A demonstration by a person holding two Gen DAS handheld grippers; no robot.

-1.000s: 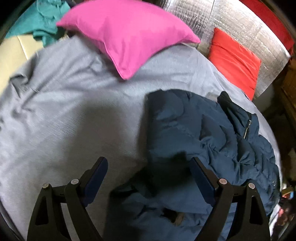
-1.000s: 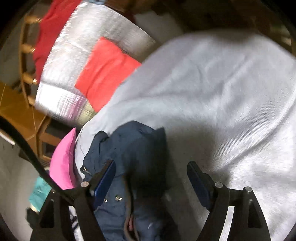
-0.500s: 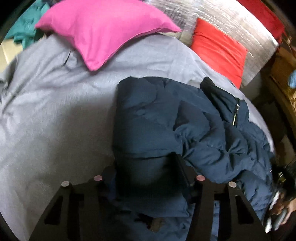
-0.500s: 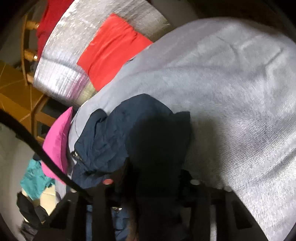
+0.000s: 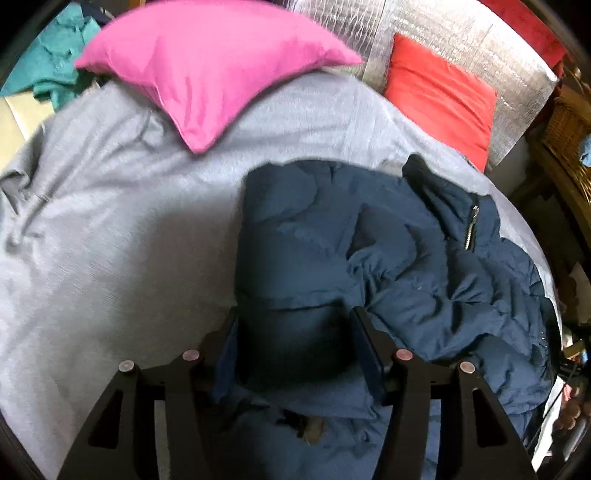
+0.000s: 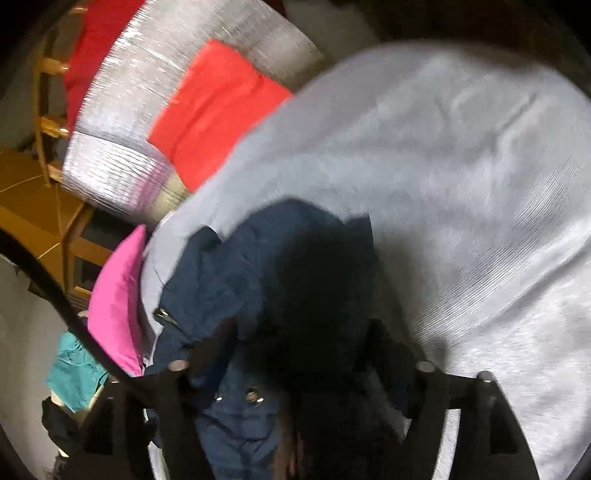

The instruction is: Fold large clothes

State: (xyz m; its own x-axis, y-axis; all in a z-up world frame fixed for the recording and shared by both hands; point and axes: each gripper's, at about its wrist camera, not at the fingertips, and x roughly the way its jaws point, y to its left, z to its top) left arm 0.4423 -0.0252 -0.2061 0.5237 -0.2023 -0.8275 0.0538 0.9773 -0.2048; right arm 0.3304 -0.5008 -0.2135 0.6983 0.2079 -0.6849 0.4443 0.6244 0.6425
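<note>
A dark navy puffer jacket (image 5: pixel 388 258) lies crumpled on a grey bed sheet (image 5: pixel 110 240); its zipper shows at the upper right. My left gripper (image 5: pixel 295 332) is shut on a thick fold of the jacket's left edge. In the right wrist view the same jacket (image 6: pixel 229 273) bunches up between the fingers, and my right gripper (image 6: pixel 303 354) is shut on a fold of it; the fingertips are mostly hidden by dark fabric.
A pink pillow (image 5: pixel 207 70) and a red cushion (image 5: pixel 439 96) lie at the head of the bed against a silver quilted panel (image 5: pixel 454 33). Teal clothing (image 5: pixel 40 62) lies at the far left. A wicker basket (image 5: pixel 565 125) stands at the right. Wooden furniture (image 6: pixel 33 199) stands beside the bed.
Both grippers were open a second ago. They moved onto the jacket and closed on folds of it. The left view has since pulled back a little.
</note>
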